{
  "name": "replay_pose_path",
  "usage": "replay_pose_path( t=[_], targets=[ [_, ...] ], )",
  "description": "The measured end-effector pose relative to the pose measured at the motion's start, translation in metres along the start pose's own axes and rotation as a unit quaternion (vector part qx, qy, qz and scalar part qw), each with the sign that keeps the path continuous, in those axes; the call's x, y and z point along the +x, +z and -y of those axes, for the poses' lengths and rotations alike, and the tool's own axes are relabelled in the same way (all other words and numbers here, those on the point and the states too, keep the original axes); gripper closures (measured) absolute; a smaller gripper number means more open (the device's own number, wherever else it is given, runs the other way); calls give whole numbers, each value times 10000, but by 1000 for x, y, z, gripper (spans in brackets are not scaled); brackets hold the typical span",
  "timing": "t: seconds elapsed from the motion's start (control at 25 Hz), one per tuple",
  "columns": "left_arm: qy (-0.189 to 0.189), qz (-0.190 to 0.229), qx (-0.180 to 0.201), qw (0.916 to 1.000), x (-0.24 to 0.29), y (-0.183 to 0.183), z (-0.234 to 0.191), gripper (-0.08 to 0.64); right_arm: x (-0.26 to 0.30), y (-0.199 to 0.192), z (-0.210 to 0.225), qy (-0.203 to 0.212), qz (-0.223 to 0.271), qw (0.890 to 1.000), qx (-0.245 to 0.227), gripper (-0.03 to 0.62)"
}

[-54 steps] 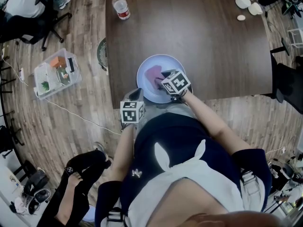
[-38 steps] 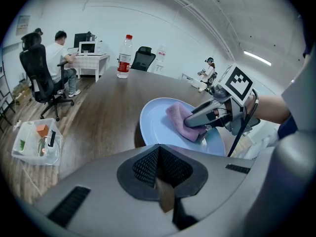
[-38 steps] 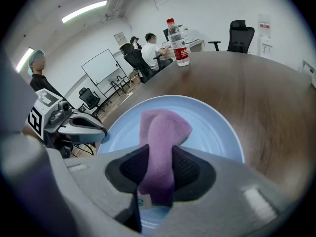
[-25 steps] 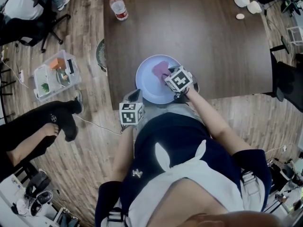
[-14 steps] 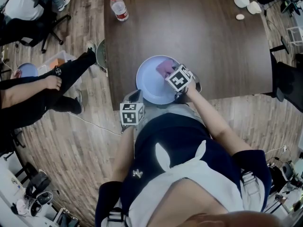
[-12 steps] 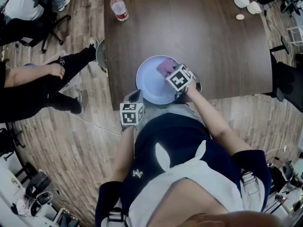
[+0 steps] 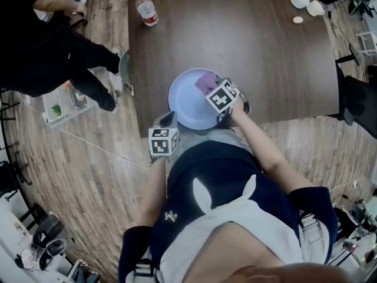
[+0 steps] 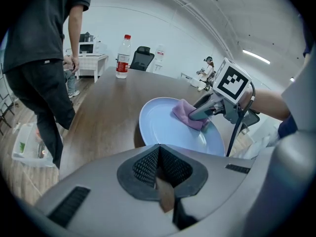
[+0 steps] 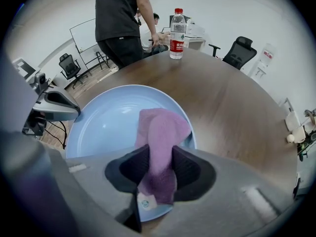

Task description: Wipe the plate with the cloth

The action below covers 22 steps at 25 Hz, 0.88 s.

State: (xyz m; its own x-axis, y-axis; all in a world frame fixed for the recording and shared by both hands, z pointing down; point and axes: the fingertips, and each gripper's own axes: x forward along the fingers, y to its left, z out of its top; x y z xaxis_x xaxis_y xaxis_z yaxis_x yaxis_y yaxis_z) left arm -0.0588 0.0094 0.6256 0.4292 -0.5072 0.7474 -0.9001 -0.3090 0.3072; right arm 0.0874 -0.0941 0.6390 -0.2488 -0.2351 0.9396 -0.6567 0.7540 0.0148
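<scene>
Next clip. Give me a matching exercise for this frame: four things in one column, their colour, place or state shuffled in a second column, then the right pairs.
Things:
1. plate
2. cloth
3. water bottle
4. left gripper

Descriptions:
A. jaws together, nothing between them
B. upright near the far left corner of the table
C. light blue, at the table's near edge
D. pink, pinched in the jaws of the right gripper

Pairs: 1-C, 2-D, 3-B, 4-A.
</scene>
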Motion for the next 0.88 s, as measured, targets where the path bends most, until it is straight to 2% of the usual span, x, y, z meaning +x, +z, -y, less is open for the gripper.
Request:
replay_pose_path(
  t=[0.48,0.88],
  targets=[
    [-64,-33,72,9999,-1,-1,3,555,5,13,2,-51,-17,9994,-332,453],
    [-121,-69,126,9998,0,-1,6,555,5,20,2,41,78,9990,-432,453]
  ],
)
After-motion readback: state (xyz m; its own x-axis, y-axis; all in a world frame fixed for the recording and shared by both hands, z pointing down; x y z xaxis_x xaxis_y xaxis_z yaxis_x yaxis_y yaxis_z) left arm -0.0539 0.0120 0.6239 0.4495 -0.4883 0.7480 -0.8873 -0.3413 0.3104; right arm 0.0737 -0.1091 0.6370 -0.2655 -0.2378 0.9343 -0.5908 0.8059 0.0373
